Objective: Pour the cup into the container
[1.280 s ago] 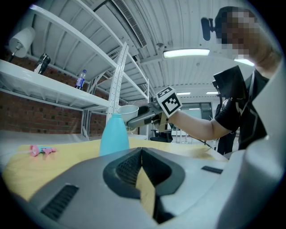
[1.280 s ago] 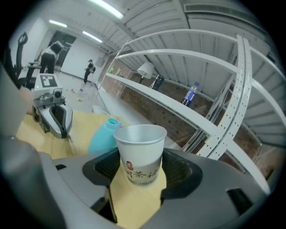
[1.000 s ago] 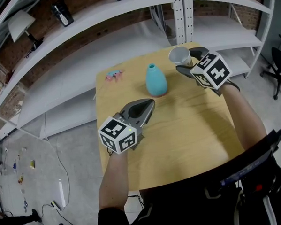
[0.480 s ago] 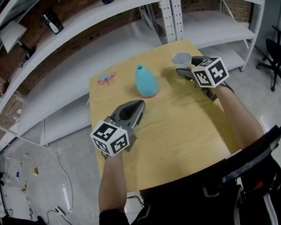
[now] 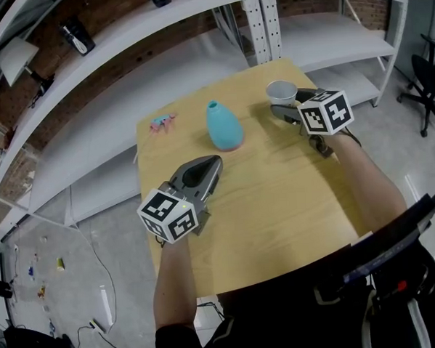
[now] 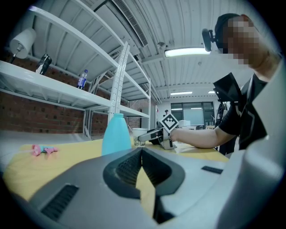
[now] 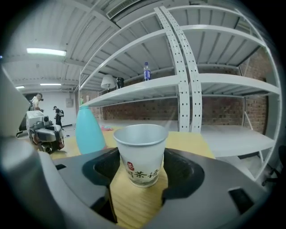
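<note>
One printed cup [image 7: 141,154], right gripper view

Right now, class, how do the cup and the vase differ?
The cup is white with a wide open mouth; the vase is teal with a narrow neck. The cup sits between the jaws of the right gripper; the vase stands free. The vase is taller. Both stand upright on the table.
</note>
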Demonstrator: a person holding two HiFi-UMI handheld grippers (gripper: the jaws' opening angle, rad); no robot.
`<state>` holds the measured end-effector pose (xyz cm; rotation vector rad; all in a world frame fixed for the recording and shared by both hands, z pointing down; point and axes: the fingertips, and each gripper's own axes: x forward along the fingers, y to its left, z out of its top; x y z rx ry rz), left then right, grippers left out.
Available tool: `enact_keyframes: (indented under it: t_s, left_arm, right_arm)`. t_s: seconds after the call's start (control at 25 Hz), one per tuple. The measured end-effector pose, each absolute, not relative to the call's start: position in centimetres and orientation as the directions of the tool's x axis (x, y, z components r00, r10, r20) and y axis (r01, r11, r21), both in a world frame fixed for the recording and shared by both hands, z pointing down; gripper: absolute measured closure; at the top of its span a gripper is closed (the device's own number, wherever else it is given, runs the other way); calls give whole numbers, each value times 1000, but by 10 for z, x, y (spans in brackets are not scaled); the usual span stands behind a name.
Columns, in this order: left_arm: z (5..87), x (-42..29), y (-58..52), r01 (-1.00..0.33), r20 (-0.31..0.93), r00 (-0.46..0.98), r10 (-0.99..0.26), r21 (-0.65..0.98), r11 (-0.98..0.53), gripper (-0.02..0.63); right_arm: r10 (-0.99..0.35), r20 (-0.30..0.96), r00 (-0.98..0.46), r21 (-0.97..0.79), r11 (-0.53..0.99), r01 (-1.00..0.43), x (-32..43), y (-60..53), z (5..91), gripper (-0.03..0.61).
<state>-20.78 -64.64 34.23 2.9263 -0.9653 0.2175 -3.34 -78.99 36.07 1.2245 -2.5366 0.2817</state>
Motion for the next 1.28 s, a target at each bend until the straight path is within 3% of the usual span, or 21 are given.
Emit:
enact_keyframes:
  t_s: [0.6, 1.12, 1.2, 1.28]
  left_arm:
    - [342, -213, -651, -626, 149, 772, -619, 6, -780, 612]
    - [342, -228, -636, -777, 158, 624, -765, 21, -630, 612]
    - [345, -227, -622, -793, 167, 604, -779, 29, -609, 612]
    - [347, -219, -605, -793, 181, 604, -777, 34, -608, 612]
  right_arm:
    - [-734, 318, -601, -68, 614, -786, -30, -780, 356, 261]
    - [-779, 317, -541, -72, 549, -833, 0, -706, 358, 262]
    - [-778, 316, -544, -68, 553, -831, 0, -690, 359, 293]
    - [-784, 309, -539, -66, 547, -834, 2, -670, 359, 407]
